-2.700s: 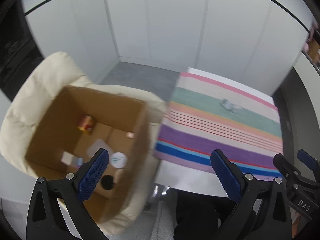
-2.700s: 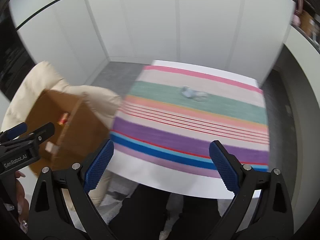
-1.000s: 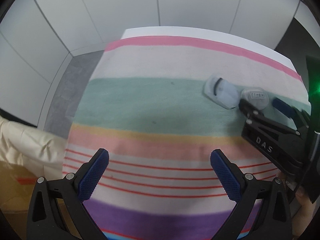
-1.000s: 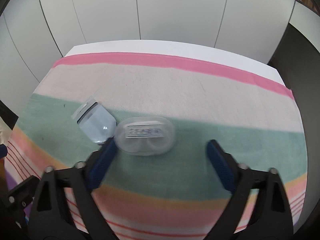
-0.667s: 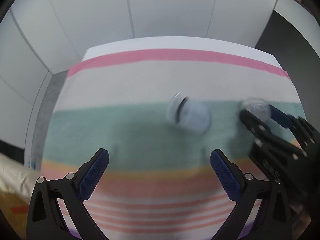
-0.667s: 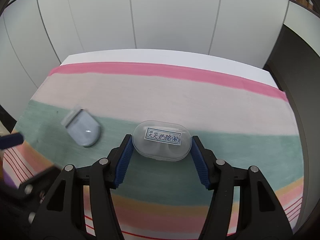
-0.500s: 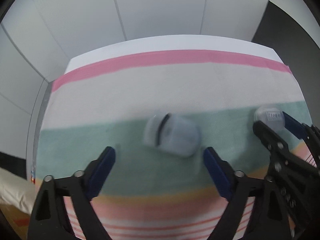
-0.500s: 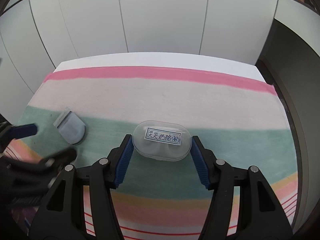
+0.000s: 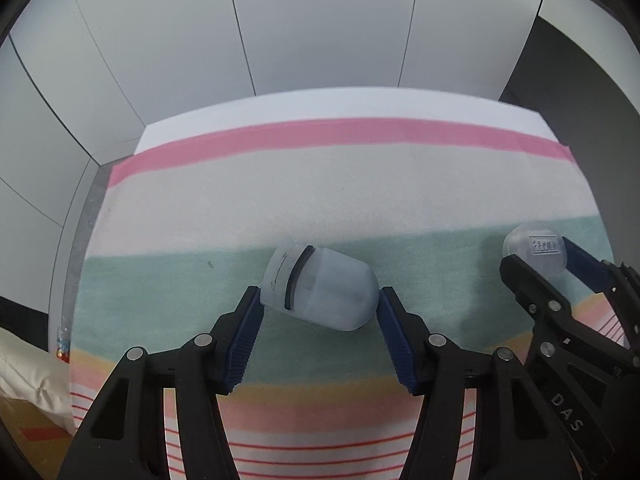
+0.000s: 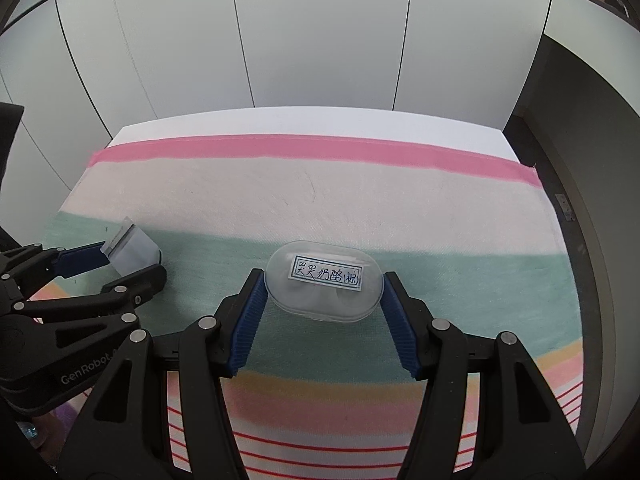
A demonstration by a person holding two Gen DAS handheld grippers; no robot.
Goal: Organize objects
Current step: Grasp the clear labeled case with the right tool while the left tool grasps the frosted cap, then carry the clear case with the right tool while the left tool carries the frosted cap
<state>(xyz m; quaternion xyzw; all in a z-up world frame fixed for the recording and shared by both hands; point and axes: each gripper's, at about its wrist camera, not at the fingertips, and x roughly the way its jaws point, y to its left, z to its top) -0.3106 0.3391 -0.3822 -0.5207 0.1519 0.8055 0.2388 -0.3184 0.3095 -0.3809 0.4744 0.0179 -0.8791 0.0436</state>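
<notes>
Jaws over striped cloth (image 9: 280, 208), white-panelled wall (image 9: 320, 32)

Two small cases are lying on a cloth (image 10: 400, 208) covering the tabletop. The capped case (image 9: 324, 294) is sitting left of the labelled case (image 10: 324, 282), well apart, both nearer the far edge than the near one.
</notes>
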